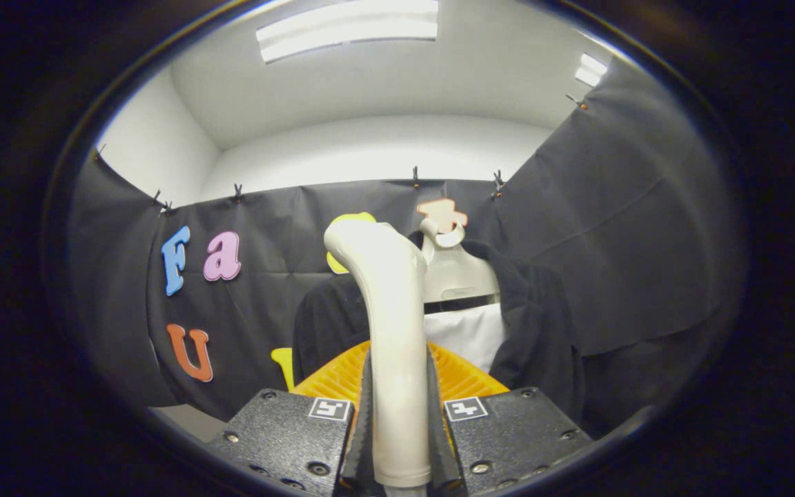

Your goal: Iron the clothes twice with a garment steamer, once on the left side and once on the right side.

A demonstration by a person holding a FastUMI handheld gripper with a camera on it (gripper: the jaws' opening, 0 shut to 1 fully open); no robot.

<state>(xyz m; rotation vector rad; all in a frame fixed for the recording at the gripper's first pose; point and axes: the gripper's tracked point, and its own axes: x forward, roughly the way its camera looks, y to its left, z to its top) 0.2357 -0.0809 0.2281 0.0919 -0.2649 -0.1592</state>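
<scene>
White steamer handle point(390, 331) clamped between claw point(399, 442) fingers; jacket point(535, 324) beyond.

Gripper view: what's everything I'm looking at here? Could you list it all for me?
Steamer handle: one, cream white, upright between the fingers, its curved top reaching up in front of the clothes.
Dark jacket: one, black, hanging just beyond the fingers, open at the front.
White garment: one, white, inside the open jacket.
Hanger: one, pale grey-white, at the jacket's collar, hook on top.
Ribbed orange part: one, orange, directly behind the fingers, below the white garment; what it is I cannot tell.
Black cloth wall: dark, clipped up behind and beside the clothes.
Ceiling lights: two, white, overhead.
Fingers: two, pressed against both sides of the steamer handle.
</scene>
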